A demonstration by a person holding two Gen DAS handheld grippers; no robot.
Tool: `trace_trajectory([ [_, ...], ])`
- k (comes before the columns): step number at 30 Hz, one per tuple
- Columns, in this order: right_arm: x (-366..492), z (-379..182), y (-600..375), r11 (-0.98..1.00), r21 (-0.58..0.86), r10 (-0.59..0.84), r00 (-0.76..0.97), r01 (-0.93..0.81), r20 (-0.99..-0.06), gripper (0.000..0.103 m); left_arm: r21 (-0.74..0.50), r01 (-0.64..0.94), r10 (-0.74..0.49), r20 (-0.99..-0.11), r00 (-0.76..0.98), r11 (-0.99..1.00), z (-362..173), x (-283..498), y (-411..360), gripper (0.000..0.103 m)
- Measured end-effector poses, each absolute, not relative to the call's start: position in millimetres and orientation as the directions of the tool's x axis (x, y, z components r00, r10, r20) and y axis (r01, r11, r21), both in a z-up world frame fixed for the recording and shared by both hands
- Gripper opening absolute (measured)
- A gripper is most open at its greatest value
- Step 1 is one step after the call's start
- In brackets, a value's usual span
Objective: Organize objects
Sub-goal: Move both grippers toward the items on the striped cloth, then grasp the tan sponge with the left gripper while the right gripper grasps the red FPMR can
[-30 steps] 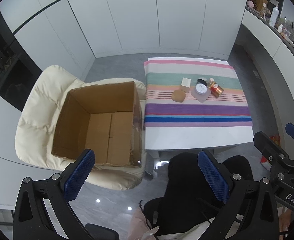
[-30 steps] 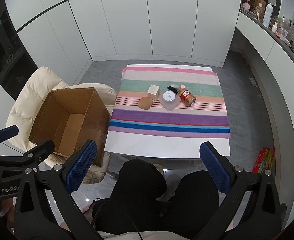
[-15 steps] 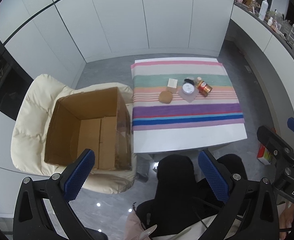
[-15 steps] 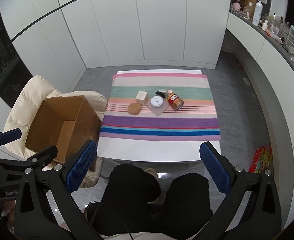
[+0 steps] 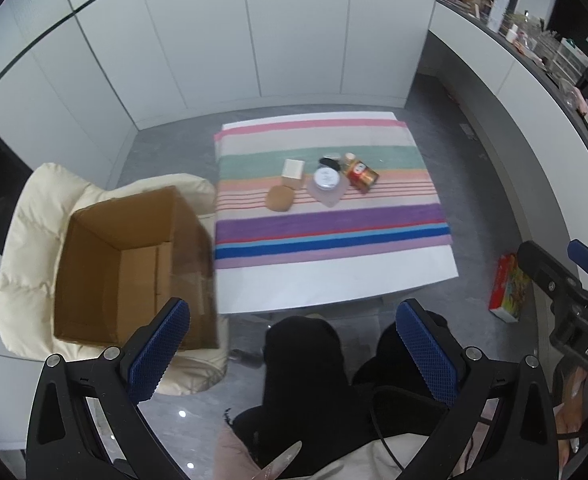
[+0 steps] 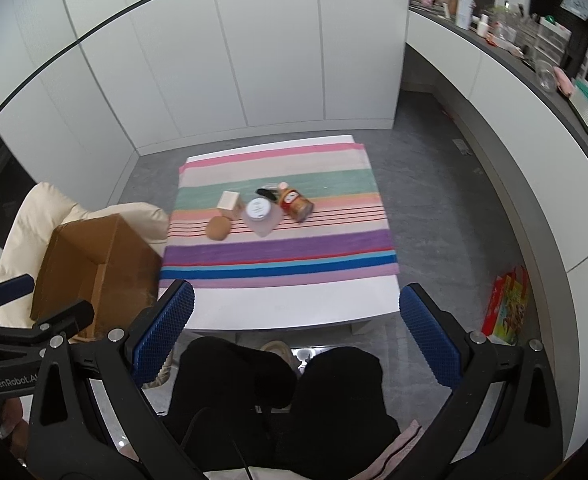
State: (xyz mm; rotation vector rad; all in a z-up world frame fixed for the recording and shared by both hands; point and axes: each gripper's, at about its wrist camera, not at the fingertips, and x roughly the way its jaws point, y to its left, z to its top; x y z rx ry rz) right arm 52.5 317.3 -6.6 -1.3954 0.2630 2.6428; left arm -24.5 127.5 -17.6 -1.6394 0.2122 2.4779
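On the striped cloth (image 5: 334, 236) sit a brown round puff (image 5: 279, 198), cream box (image 5: 292, 173) at its 1 o'clock, white-lidded jar (image 5: 326, 182) and tipped red can (image 5: 361, 175) at 3. Cardboard box (image 5: 133, 268) stands at 8, on a cream chair (image 5: 25, 248). Left gripper (image 5: 294, 356) and right gripper (image 6: 296, 326) hang wide apart, holding nothing.

Your right claw (image 6: 294, 322) hangs wide apart with nothing between its blue pads (image 6: 165, 322), held high above your knees and well short of the white surface (image 6: 294, 304). On the striped cloth (image 6: 277, 248) a cream box (image 6: 229, 203), a round brown puff (image 6: 218, 228), a white-lidded frosted jar (image 6: 261, 215), a small black item (image 6: 267, 193) and a red tin (image 6: 296, 204) lying on its side cluster together. Your left claw (image 6: 33, 300) shows at the left edge, in front of the open cardboard box (image 6: 93, 264) on the cream chair (image 6: 33, 216).
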Motion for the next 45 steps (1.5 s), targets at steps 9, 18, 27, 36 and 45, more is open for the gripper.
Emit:
trace_trajectory([
  [9,45.2,-19.0,351.3,-0.965,0.100,0.049,-0.543,-0.242,-0.838,0.103,-0.028,-0.263,0.125,-0.925,-0.360,-0.964,-33.6,-37.7,156.5,0.102],
  [18,26.8,-35.5,367.7,-0.959,0.052,0.112,-0.541,-0.278,-0.833,0.103,-0.009,-0.328,0.143,-0.910,-0.389,-0.945,-53.8,-65.6,183.9,0.102],
  [27,-22.9,-86.8,379.9,-0.972,0.084,0.077,-0.637,-0.219,-0.767,0.103,0.048,-0.250,0.072,-0.890,-0.451,-0.967,-111.8,-143.9,190.4,0.097],
  [36,-95.0,-177.1,379.7,-0.988,0.038,0.081,-0.698,-0.153,-0.711,0.103,-0.067,-0.127,0.114,-0.904,-0.411,-0.990,-217.6,-211.6,151.9,0.095],
  [45,-178.4,-284.7,376.5,-0.996,0.065,-0.020,-0.606,-0.053,-0.795,0.103,-0.029,-0.097,0.059,-0.945,-0.321,-0.995,-330.2,-263.0,133.5,0.095],
])
